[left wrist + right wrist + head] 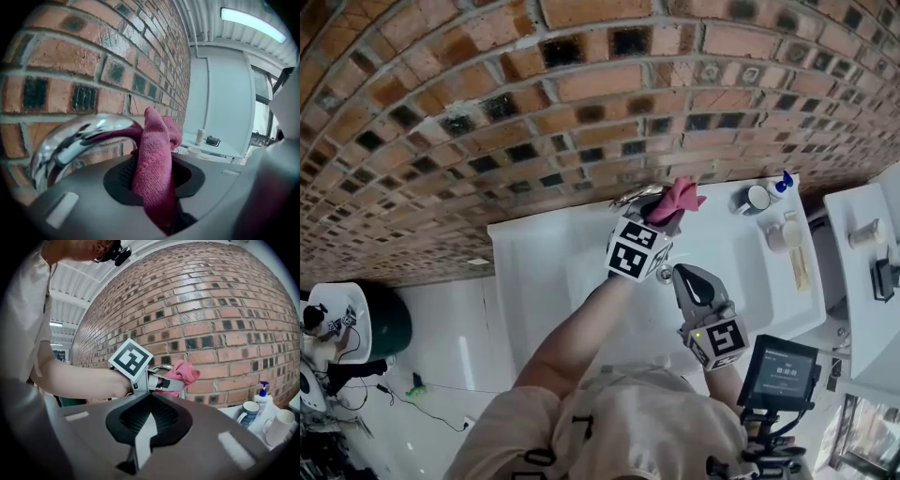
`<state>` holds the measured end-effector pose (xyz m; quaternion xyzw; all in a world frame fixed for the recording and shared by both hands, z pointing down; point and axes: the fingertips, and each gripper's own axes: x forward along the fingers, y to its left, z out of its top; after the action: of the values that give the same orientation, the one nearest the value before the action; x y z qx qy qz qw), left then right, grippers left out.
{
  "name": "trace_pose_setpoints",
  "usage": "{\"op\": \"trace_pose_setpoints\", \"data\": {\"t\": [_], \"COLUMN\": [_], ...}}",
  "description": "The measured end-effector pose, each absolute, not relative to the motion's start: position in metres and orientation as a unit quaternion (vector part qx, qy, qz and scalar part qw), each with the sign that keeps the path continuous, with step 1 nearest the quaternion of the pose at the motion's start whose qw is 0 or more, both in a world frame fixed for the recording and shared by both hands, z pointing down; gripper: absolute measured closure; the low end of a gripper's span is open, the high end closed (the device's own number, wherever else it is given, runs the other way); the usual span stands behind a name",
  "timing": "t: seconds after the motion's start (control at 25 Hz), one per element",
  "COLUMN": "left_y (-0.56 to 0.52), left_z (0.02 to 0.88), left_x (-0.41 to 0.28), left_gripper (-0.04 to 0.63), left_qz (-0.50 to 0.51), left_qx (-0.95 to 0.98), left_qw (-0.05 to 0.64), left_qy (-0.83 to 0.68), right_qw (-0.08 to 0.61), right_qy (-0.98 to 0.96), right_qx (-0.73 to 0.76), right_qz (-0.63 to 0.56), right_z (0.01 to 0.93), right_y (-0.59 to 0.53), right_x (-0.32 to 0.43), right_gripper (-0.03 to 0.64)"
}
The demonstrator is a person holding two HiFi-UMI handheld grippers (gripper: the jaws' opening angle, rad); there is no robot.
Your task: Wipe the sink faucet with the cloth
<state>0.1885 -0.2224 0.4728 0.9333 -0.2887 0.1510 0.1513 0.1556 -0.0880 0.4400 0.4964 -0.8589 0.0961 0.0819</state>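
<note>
A pink cloth (677, 199) is pinched in my left gripper (661, 216), which is shut on it up against the chrome faucet (630, 197) at the back of the white sink (534, 272). In the left gripper view the cloth (152, 161) stands up between the jaws of that gripper (159, 199) and touches the curved spout (79, 136) on its left. My right gripper (687, 275) hovers over the basin, nearer the person, jaws together and empty. The right gripper view looks past its own jaws (147, 425) at the left gripper (164, 383) and the cloth (183, 373).
A brick wall (534, 94) rises right behind the faucet. On the sink's right ledge stand a mug (757, 198), a blue-topped pump bottle (782, 183) and a white cup (786, 234). A small screen device (778, 370) sits near the front right.
</note>
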Motion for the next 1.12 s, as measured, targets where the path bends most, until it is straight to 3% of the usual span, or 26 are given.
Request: {"op": "trace_pose_setpoints", "data": {"t": [0.36, 0.8, 1.12], "left_y": [-0.224, -0.208, -0.222], "left_z": [0.539, 0.421, 0.464], "left_x": [0.181, 0.175, 0.172], "left_gripper": [0.480, 0.479, 0.479], "left_qz": [0.212, 0.079, 0.128], "left_qx": [0.912, 0.934, 0.919], "left_qw": [0.174, 0.121, 0.140], "left_qy": [-0.304, -0.328, -0.345], "right_qw": [0.088, 0.080, 0.079], "right_qy": [-0.853, -0.860, -0.863], "right_qx": [0.504, 0.495, 0.488], "right_qz": [0.102, 0.093, 0.105], "right_z": [0.455, 0.445, 0.451], "right_y": [-0.096, -0.091, -0.087], "right_x": [0.166, 0.153, 0.150], "right_gripper": [0.627, 0.627, 0.627]}}
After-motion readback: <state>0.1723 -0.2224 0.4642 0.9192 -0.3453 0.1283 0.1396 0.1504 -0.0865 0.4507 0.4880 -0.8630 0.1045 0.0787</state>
